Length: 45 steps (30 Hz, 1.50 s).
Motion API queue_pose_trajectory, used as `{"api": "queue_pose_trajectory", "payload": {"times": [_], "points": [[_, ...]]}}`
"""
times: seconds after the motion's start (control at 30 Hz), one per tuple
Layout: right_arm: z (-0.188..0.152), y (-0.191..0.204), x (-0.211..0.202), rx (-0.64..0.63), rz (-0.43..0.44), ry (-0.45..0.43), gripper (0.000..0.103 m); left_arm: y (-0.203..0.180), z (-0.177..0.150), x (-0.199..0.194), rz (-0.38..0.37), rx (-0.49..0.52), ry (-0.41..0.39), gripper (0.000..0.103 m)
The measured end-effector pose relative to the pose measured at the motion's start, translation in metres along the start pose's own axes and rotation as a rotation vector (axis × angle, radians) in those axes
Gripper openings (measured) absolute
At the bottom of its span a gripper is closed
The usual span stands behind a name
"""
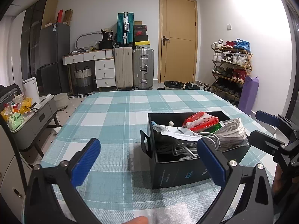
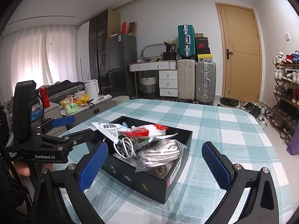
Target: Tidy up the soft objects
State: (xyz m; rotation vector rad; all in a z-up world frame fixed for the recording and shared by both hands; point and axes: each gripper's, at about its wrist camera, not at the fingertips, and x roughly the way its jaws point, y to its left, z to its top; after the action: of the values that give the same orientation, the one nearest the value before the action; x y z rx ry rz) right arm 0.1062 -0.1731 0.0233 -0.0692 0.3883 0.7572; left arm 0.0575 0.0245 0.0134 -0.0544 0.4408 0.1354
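A black open box (image 1: 179, 173) (image 2: 142, 183) stands on the checked tablecloth. It holds a red and white tissue pack (image 1: 200, 121) (image 2: 149, 130), a white medicine sachet (image 1: 177, 131) (image 2: 108, 129), a coiled grey cable (image 1: 186, 147) (image 2: 125, 147) and a bagged white rope (image 1: 231, 132) (image 2: 160, 153). My left gripper (image 1: 149, 160) is open and empty, just in front and left of the box. My right gripper (image 2: 155, 166) is open and empty, straddling the box's near corner. Each gripper shows in the other view, the right one (image 1: 265, 128) and the left one (image 2: 69, 128).
The table (image 1: 115, 115) (image 2: 224, 130) has a teal and white checked cloth. A grey side cabinet (image 1: 33, 119) with snacks stands to the left. Suitcases (image 1: 134, 67), a drawer desk, a door and a shoe rack (image 1: 231, 69) line the far wall.
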Motion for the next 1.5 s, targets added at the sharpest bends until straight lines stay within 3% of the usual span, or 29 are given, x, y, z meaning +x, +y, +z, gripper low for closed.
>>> {"api": "queue_pose_trajectory", "payload": {"times": [1.5], "points": [[-0.0002,0.0012,-0.0015,-0.001,-0.004,-0.002,0.102,-0.0049,-0.0008,-0.0002,0.001,0.014,-0.008,0.103]]}}
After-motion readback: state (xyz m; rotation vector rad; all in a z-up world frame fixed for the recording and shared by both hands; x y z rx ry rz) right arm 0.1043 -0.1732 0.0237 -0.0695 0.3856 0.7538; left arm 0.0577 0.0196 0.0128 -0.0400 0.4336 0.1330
